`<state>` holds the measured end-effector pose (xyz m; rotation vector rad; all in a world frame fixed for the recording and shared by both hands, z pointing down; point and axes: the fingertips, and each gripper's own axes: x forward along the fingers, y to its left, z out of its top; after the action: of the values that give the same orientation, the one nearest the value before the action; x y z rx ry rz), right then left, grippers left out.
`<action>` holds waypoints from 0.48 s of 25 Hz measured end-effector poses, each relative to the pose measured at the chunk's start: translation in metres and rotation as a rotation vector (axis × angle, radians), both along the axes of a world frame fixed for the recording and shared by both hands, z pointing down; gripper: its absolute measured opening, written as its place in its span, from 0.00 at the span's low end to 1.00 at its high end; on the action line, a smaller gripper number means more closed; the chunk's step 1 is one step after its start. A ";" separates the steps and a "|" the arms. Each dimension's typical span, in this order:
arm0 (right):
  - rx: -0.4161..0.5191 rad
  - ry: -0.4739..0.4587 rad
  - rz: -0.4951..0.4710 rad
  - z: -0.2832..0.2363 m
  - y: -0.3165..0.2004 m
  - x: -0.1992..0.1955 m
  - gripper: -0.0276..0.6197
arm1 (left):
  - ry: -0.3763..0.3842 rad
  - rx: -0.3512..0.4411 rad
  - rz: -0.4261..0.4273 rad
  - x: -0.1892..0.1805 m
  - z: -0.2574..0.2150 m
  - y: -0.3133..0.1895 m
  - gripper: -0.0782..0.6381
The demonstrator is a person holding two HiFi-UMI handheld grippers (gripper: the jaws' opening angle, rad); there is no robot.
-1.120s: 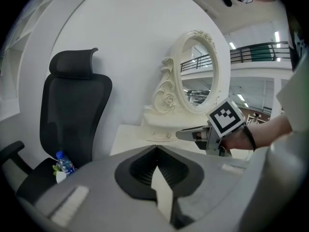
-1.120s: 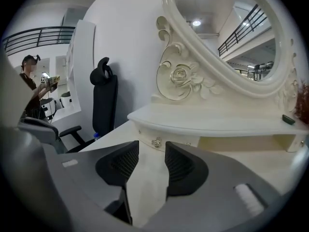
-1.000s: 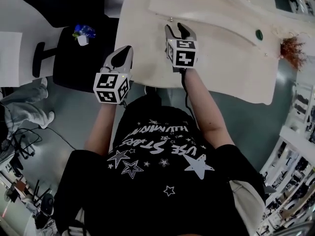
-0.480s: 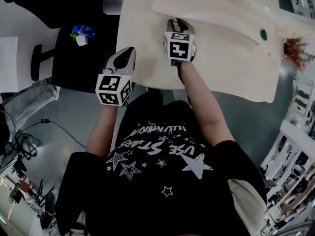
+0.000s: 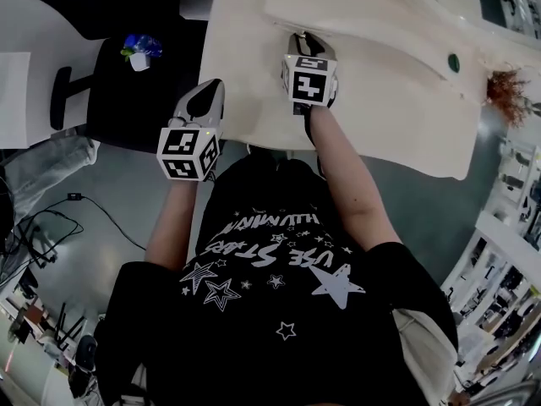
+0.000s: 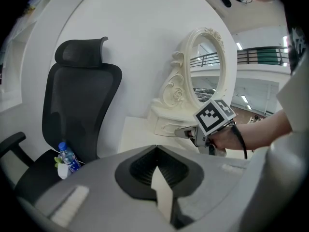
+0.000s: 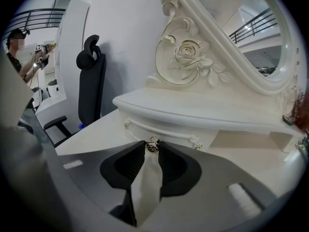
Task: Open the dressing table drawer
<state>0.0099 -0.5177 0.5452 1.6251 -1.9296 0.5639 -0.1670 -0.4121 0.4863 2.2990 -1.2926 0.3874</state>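
Observation:
The cream dressing table (image 5: 245, 74) fills the top of the head view. Its small drawer (image 7: 169, 134) sits under the raised shelf, with a rope moulding along its front and a round metal knob (image 7: 154, 143) at the middle. My right gripper (image 7: 153, 147) is shut on that knob, which shows pinched between the dark pads; the same gripper (image 5: 301, 41) points at the shelf's front edge. My left gripper (image 5: 211, 90) hangs shut and empty over the table's left front edge. In its own view the left gripper (image 6: 156, 152) looks toward the right gripper (image 6: 189, 132).
A black office chair (image 5: 135, 91) stands left of the table, with a water bottle (image 5: 142, 51) and a small cup on its seat. The carved oval mirror (image 7: 241, 37) rises behind the shelf. A red tuft (image 5: 505, 87) sits at the table's right end.
A second ago my right gripper stood open just before the shelf; it has moved forward and shut on the drawer knob. My left gripper has hardly moved.

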 end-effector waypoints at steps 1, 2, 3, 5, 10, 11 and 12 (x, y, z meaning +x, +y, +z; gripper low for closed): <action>-0.002 -0.002 -0.001 0.000 0.002 0.000 0.23 | -0.002 -0.001 -0.005 0.000 0.001 0.002 0.11; -0.004 -0.004 -0.001 0.002 0.004 0.000 0.23 | -0.006 -0.002 -0.008 -0.001 0.002 0.003 0.11; -0.004 -0.005 -0.001 0.003 0.007 -0.001 0.23 | -0.010 -0.003 -0.011 -0.001 0.004 0.005 0.11; 0.000 -0.012 -0.002 0.003 0.013 -0.003 0.23 | -0.018 -0.008 -0.013 0.001 0.005 0.012 0.11; -0.001 -0.024 -0.015 0.001 0.025 -0.005 0.23 | -0.032 -0.018 -0.017 0.010 0.004 0.030 0.11; -0.006 -0.022 -0.018 0.001 0.027 -0.004 0.23 | -0.035 -0.021 -0.022 0.012 0.004 0.034 0.11; -0.010 -0.022 -0.022 0.002 0.030 -0.003 0.23 | -0.040 -0.023 -0.029 0.013 0.003 0.038 0.11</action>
<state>0.0064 -0.4880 0.5472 1.5962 -1.9550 0.5847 -0.1544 -0.3744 0.4895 2.2623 -1.3322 0.4381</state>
